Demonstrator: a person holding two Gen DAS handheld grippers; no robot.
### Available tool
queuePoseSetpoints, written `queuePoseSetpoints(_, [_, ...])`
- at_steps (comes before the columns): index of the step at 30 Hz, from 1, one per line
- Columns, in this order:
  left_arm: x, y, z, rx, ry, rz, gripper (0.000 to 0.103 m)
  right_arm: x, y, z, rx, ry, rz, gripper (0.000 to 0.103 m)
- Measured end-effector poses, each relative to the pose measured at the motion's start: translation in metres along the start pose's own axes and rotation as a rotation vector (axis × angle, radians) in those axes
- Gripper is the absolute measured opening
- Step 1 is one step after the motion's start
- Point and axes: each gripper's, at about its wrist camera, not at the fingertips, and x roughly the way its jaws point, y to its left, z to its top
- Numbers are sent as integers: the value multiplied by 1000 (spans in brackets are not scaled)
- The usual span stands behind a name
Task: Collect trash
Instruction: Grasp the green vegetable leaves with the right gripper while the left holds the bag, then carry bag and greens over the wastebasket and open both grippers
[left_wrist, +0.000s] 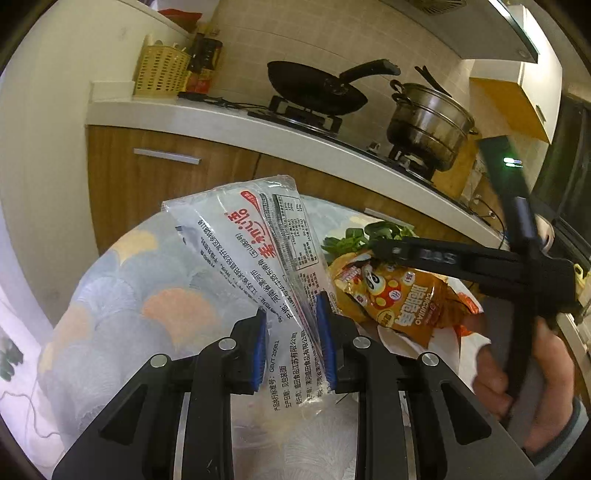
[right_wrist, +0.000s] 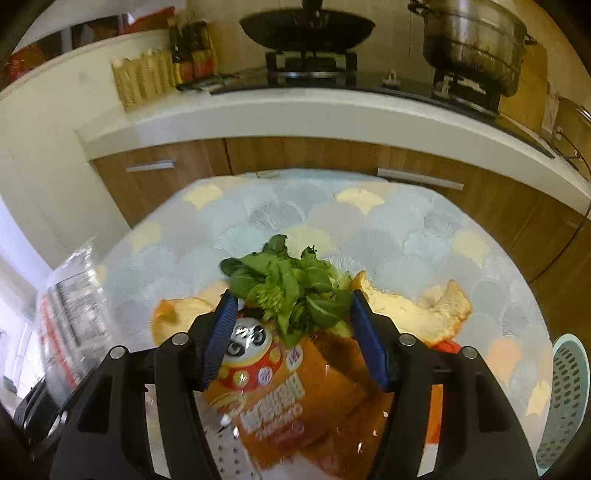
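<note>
In the left wrist view my left gripper (left_wrist: 291, 306) is shut on a clear-and-white plastic wrapper (left_wrist: 258, 251) with red print, held up above the table. To its right lies an orange snack bag (left_wrist: 402, 299) with green leaves (left_wrist: 354, 236) behind it. My right gripper (left_wrist: 384, 247), held by a hand (left_wrist: 517, 373), reaches over that bag. In the right wrist view the right gripper (right_wrist: 291, 317) stands open, its blue pads (right_wrist: 221, 328) either side of the leaves (right_wrist: 291, 288) and the snack bag (right_wrist: 280, 384), pressing neither. The wrapper (right_wrist: 70, 314) shows blurred at the left edge.
Orange peels (right_wrist: 413, 310) lie on the scallop-patterned tablecloth (right_wrist: 369, 229) beside the bag. A teal perforated basket (right_wrist: 569, 398) stands at the right edge. A perforated metal surface (right_wrist: 221, 454) shows under the gripper. Behind is a counter (right_wrist: 295, 107) with a wok (right_wrist: 306, 26) and steamer pot (right_wrist: 476, 40).
</note>
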Motion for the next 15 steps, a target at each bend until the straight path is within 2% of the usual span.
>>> queuePoseSetpoints(1, [0, 0, 0, 4, -2, 0, 23, 4, -1, 1, 7, 5, 3, 48])
queuePoseSetpoints(2, [0, -1, -1, 9, -3, -3, 23, 6, -1, 1, 9, 7, 4, 33])
queuePoseSetpoints(4, [0, -2, -1, 15, -2, -7, 23, 6, -4, 2, 11, -4, 2, 29])
queuePoseSetpoints(10, [-5, -7, -1, 39, -15, -3, 23, -25, -19, 2, 58, -125, 122, 27])
queuePoseSetpoints(15, [-20, -18, 3, 54, -45, -25, 23, -60, -26, -3, 56, -209, 137, 27])
